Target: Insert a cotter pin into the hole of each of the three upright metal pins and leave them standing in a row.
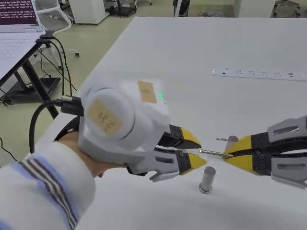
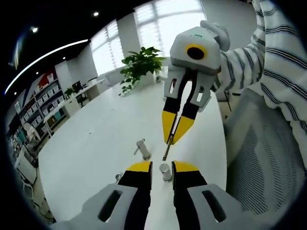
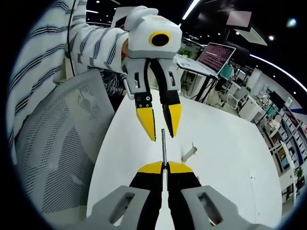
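A short upright metal pin (image 1: 207, 179) stands on the white table (image 1: 192, 57), just nearer to me than the gap between the two grippers. My right gripper (image 1: 226, 154) is shut on a thin cotter pin (image 1: 211, 153) that points left. My left gripper (image 1: 194, 149) is open, facing the cotter pin's free end with nothing between its fingers. A second metal pin (image 1: 232, 140) stands behind the right gripper's tips, with a thin wire sticking out of its left side. The left gripper view has the upright pin (image 2: 165, 171) low between my open jaws and the cotter pin (image 2: 167, 151) beyond.
A white power strip (image 1: 259, 74) lies at the far right of the table. A laptop (image 1: 14, 24) on a black stand with cables sits left of the table edge. A grey mesh chair (image 3: 57, 143) stands close behind the left hand.
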The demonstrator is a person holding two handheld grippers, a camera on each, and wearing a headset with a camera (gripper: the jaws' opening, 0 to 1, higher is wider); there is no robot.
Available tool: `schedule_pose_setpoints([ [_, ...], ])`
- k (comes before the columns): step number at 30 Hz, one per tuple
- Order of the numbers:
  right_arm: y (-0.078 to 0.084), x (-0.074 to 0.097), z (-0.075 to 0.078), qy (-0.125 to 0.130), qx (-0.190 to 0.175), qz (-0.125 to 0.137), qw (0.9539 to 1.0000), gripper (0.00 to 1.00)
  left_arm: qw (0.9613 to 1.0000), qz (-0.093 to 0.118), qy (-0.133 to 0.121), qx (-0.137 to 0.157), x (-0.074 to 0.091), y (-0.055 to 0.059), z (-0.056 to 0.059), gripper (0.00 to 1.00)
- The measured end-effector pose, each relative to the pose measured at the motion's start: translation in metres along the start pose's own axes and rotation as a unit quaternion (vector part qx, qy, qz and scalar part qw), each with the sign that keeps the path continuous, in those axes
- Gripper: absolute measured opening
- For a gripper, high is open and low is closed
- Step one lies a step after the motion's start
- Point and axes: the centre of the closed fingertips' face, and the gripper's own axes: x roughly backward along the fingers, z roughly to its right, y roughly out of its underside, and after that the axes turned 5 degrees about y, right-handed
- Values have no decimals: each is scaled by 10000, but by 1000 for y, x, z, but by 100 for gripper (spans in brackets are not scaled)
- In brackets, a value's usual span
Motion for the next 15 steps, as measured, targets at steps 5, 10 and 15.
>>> schedule_pose_setpoints([
  [5,19,-3,-1,-3,-186,-308,9994,0,9999,-69,-30,150,-4,9,-1,17],
  [10,39,-5,-4,-35,-375,-606,9975,0,9996,-103,-27,258,-8,15,-2,20],
  [15,56,-10,-8,-77,-526,-817,9952,0,9994,-131,35,303,-15,17,-3,21],
])
